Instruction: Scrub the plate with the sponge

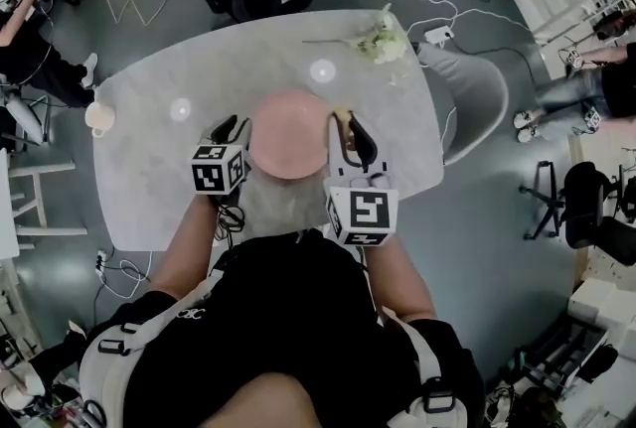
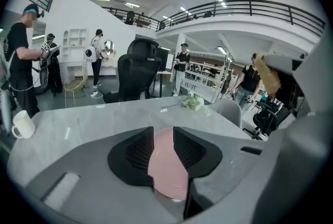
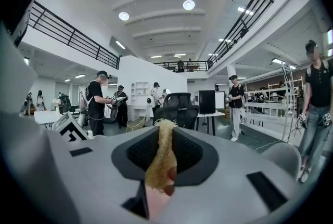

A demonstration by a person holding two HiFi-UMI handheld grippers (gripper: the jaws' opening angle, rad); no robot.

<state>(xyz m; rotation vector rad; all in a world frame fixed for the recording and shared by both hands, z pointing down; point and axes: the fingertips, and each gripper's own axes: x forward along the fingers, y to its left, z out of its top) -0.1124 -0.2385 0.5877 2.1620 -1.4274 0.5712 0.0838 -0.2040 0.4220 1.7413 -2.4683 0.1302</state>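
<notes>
The pink plate lies flat mid-frame on the pale table. Just beside its left rim, the left gripper has its jaws spread apart, with the plate showing through the gap. At the right rim, the right gripper is clamped on the straw-coloured sponge.

1. Plate on bench, centre, near the person's edge.
2. Left gripper just left of plate; right gripper, sponge in jaws, at plate's right rim.
3. Mug at bench's left edge; flowers far right.
</notes>
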